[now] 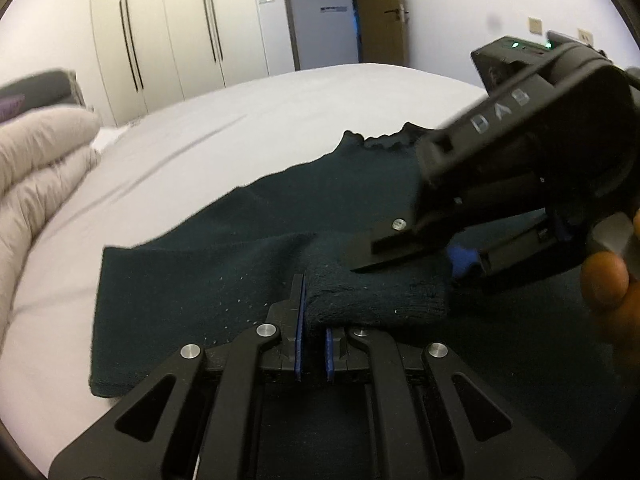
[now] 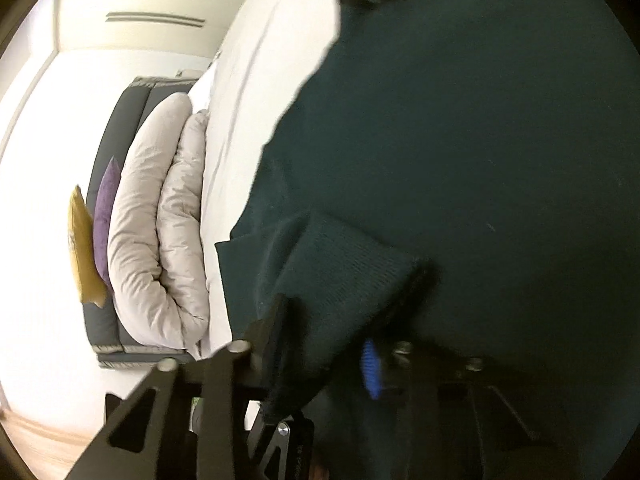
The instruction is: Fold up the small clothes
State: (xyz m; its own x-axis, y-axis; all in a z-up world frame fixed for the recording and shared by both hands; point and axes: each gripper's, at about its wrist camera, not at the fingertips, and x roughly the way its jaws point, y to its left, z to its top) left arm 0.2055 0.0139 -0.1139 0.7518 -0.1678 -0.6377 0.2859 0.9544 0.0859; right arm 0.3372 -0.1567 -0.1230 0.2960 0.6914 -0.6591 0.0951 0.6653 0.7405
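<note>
A dark green knitted garment [image 1: 248, 248] lies spread on the white bed; in the right wrist view the garment [image 2: 480, 140] fills most of the picture. My left gripper [image 1: 314, 312] is shut on a raised fold at the garment's near edge, and the cloth drapes over its right pad. My right gripper [image 1: 404, 268] reaches in from the right and down onto the same ribbed fold. In its own view the right gripper [image 2: 354, 284] has that thick ribbed fold filling the narrow gap between its fingers, beside the blue pad [image 2: 370, 368]. A person's fingers [image 1: 604, 280] hold the right gripper's handle.
The white bed sheet [image 1: 280, 112] stretches away behind the garment. A folded pale duvet [image 1: 36, 168] lies at the left by a grey headboard [image 2: 108, 320], with a purple cushion [image 2: 105, 216] and a yellow cushion [image 2: 80, 248]. Wardrobe doors [image 1: 172, 40] and a doorway [image 1: 320, 12] stand beyond.
</note>
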